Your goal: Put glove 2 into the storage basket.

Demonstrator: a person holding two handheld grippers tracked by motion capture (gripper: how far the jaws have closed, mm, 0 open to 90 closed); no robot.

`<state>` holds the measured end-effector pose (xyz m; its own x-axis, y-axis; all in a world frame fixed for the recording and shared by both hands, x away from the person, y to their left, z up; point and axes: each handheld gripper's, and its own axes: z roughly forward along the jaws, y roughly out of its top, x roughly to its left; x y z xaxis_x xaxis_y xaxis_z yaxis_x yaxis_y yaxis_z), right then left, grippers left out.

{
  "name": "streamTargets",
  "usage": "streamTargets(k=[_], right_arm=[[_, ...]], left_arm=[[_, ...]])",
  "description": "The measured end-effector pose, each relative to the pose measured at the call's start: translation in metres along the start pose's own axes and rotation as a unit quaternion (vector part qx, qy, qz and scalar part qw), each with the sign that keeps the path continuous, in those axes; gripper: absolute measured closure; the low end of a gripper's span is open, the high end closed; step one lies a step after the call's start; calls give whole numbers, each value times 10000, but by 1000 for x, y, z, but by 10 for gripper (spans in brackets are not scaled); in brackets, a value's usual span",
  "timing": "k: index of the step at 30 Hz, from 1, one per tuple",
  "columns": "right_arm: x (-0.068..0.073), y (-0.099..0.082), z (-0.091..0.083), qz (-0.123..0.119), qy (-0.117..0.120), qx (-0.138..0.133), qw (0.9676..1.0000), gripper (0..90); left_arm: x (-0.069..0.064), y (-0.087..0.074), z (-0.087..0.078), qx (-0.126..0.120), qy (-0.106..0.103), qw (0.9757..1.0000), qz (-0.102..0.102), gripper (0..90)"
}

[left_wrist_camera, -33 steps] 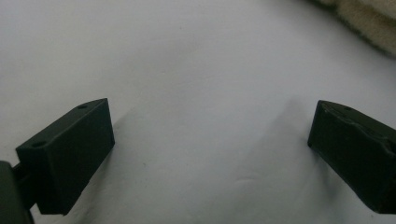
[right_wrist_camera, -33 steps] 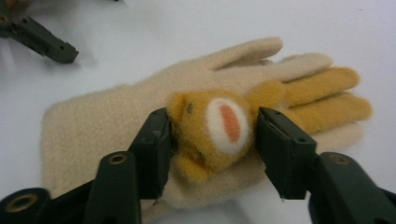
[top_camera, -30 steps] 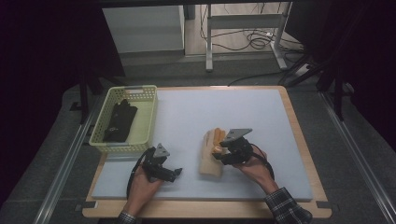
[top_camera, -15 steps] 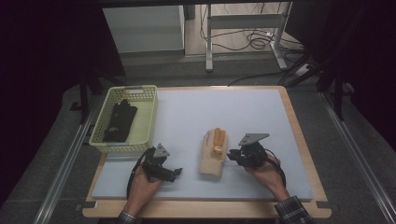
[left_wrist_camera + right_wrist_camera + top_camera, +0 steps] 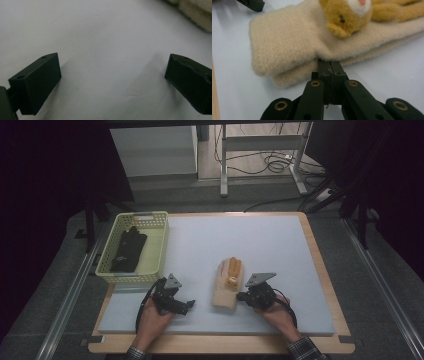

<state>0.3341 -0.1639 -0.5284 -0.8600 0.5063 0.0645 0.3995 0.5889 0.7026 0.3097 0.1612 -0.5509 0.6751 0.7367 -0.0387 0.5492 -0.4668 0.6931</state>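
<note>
A beige fleece piece (image 5: 223,292) lies folded on the white mat, with a yellow plush animal (image 5: 233,270) on its far half. My right gripper (image 5: 240,296) rests low on the mat at the piece's right edge. In the right gripper view its jaws have just been closing and now stand shut (image 5: 329,63), tips tucked against the fleece (image 5: 287,42) under its upper fold. No cloth shows between the jaws. The left gripper (image 5: 186,306) lies left of the fleece, and its fingers (image 5: 37,82) are spread wide over bare mat, open.
A yellow-green basket (image 5: 159,245) stands at the mat's left edge with a black cloth item (image 5: 127,251) inside. The white mat (image 5: 260,245) sits on a wooden board (image 5: 320,265). Table legs and cables lie beyond the far edge.
The right gripper came off the top of the fleece, moved right and down to the mat, and its jaws closed. The left hand stayed put.
</note>
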Motion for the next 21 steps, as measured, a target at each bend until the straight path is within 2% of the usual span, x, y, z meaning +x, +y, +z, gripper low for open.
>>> streamTargets(k=[8,21], right_arm=[[9,10,12,-66,16,5,10000,883],[21,29,37,-252,-185,-87,9995,882]], left_arm=[[0,0,0,-1,-1,10000,-2,4],[0,0,0,2,-1,10000,0,5]])
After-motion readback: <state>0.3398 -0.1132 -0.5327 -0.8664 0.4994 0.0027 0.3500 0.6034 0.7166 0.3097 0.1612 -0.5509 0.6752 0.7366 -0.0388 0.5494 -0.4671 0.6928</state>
